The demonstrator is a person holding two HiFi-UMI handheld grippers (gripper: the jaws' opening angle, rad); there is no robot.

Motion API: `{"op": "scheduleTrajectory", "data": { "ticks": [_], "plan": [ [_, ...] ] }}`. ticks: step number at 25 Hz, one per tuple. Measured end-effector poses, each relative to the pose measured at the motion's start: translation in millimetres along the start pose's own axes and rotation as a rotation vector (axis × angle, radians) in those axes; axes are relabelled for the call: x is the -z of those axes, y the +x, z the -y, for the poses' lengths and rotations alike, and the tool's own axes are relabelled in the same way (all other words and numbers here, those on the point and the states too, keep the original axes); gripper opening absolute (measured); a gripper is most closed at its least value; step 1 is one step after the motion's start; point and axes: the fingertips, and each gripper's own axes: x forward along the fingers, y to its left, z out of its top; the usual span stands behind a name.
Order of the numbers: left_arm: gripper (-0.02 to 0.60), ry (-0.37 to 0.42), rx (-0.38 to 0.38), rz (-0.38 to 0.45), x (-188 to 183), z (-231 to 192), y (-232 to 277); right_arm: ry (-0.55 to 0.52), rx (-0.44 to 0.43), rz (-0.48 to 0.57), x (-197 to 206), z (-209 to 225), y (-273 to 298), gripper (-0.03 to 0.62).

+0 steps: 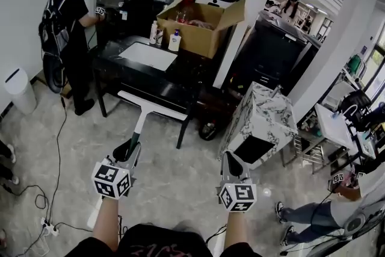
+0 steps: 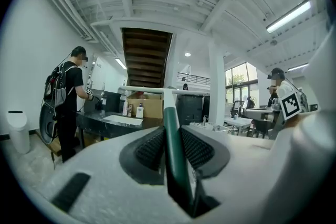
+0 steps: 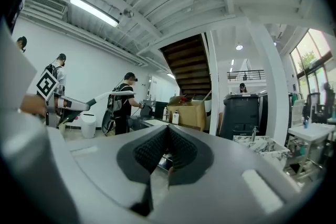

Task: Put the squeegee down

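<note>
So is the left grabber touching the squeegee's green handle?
Touching. The left gripper view shows the left gripper's pads pressed against both sides of the squeegee's green handle, with no gap.

Black table [image 1: 127, 77], white sheet [image 1: 148, 56], cardboard box [image 1: 200, 34], bottles [image 1: 175, 40]

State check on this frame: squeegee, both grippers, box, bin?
squeegee: held by its handle, off the floor, not yet set down
left gripper: fingers shut on the squeegee's green handle
right gripper: fingers shut, nothing between them
cardboard box: flaps open
white bin: upright on the floor, lid closed
</note>
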Motion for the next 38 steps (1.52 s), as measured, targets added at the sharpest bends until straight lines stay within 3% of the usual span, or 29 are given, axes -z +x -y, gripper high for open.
{"op": "scheduleTrajectory", "data": {
  "ticks": [15, 29, 38],
  "plan": [
    [0.097, 0.028, -0.018, 0.020, -14.1, -28.4, -3.7, -0.036, -0.014, 0.009, -14.6, -24.1, 27.7, 0.002],
    [0.097, 0.046, -0.021, 0.008, -22.5, -57.7, 51.1, 0.011, 0.003, 0.009, -6.4, 0.5, 89.2, 0.002],
    [0.097, 0.027, -0.018, 0.000, -4.8, -76.9, 106.4, 0.026, 0.017, -0.007, 18.4, 27.4, 139.9, 0.002]
  ]
}}
